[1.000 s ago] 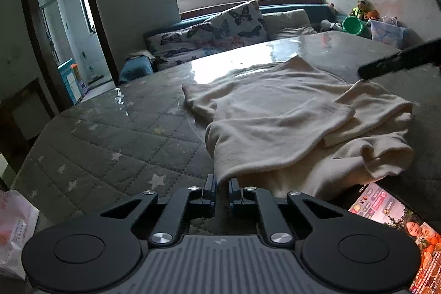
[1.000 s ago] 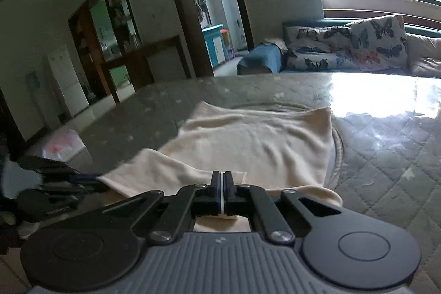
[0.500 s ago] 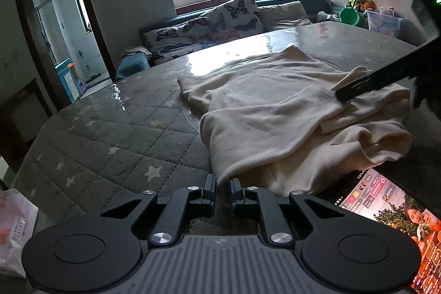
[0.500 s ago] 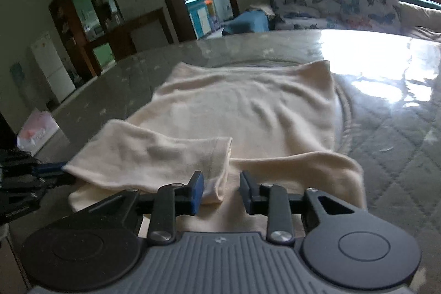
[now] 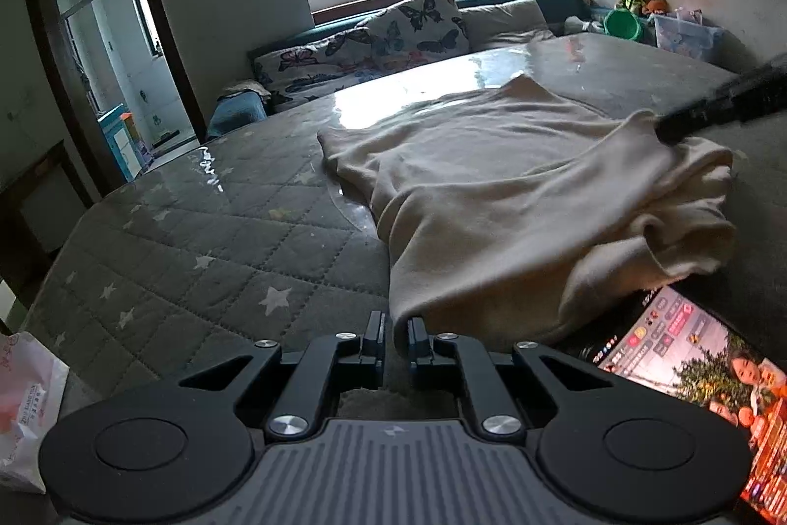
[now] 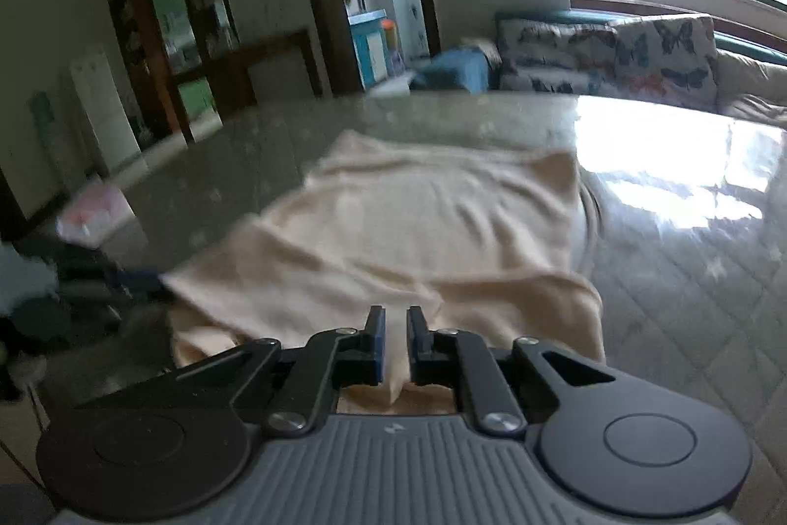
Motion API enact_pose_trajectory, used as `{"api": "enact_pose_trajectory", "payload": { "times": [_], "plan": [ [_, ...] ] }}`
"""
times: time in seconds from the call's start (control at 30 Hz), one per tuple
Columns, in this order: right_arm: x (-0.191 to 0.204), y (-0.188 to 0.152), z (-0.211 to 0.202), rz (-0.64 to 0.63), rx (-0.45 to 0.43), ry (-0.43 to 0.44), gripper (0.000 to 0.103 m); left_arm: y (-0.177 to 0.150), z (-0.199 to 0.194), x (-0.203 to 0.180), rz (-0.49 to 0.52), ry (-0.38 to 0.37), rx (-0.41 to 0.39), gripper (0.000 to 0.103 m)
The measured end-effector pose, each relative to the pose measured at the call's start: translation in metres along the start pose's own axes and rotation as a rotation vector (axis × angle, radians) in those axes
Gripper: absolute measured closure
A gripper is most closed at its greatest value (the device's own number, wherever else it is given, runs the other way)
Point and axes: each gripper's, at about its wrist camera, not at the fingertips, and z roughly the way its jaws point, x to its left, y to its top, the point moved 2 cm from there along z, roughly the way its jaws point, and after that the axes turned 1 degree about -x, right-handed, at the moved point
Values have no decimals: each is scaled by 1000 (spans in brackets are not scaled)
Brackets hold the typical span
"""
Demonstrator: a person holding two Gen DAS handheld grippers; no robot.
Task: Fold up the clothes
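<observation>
Your cream garment [image 5: 531,190] lies spread on the quilted, star-patterned counter [image 5: 196,239], partly folded, with one layer doubled over the body and a bunched roll along the edge nearest the phone [image 5: 688,367]. Your left tool [image 5: 394,340] sits low at the garment's near corner: its two fingers stand a narrow gap apart, and the hem of the cloth hangs right at that gap, though you cannot tell from this view whether the cloth is pinched or only resting against the finger. Your right tool [image 6: 393,343] is over the opposite side of the garment [image 6: 423,239] (that view is blurred); its fingers are likewise slightly parted with a fold of cream cloth between them, not pressed tight. In the left view the right tool's dark finger [image 5: 723,102] touches the top of the folded layer, at the far side of the garment from your left tool. The lit phone lies on the counter just beside the garment's rolled edge, and a white plastic bag [image 5: 27,407] sits off the counter's corner, well apart from the garment.
</observation>
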Motion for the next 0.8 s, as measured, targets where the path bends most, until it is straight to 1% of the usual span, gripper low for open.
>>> {"api": "enact_pose_trajectory", "payload": {
  "times": [0.03, 0.07, 0.1, 0.2, 0.23, 0.3, 0.37, 0.47, 0.5, 0.6, 0.7, 0.77, 0.8],
  "plan": [
    [-2, -2, 1, -4, 11, -10, 94, 0, -2, 0, 10, -4, 4, 93],
    [-4, -1, -1, -4, 3, -16, 94, 0, -4, 0, 22, -10, 9, 93],
    [-6, 1, -3, -3, -7, -22, 94, 0, -7, 1, 32, -16, 11, 90],
    [-11, 13, -9, 2, -56, -21, 92, 5, -14, 8, 41, -24, 8, 90],
    [-10, 16, -8, -1, -62, -17, 91, 10, -16, 12, 29, -25, -2, 90],
    [-7, 19, -2, -14, -69, -3, 86, 25, -18, 16, -4, -40, -37, 90],
    [-2, 18, 10, -23, -53, 13, 86, 39, -17, 17, -28, -63, -71, 90],
    [3, 11, 29, -32, -16, 22, 86, 57, -3, 7, -33, -118, -108, 90],
    [4, 9, 34, -34, -4, 23, 86, 61, 6, 1, -31, -132, -107, 90],
    [3, 2, 42, -42, 17, 16, 85, 63, 36, -5, -37, -147, -67, 90],
    [2, 0, 42, -55, 26, 19, 85, 56, 64, -1, -58, -138, 1, 90],
    [2, 2, 40, -71, 34, 19, 84, 50, 69, 6, -84, -157, 8, 90],
    [2, 3, 39, -72, 33, 20, 82, 49, 69, 9, -93, -161, 8, 90]
  ]
}}
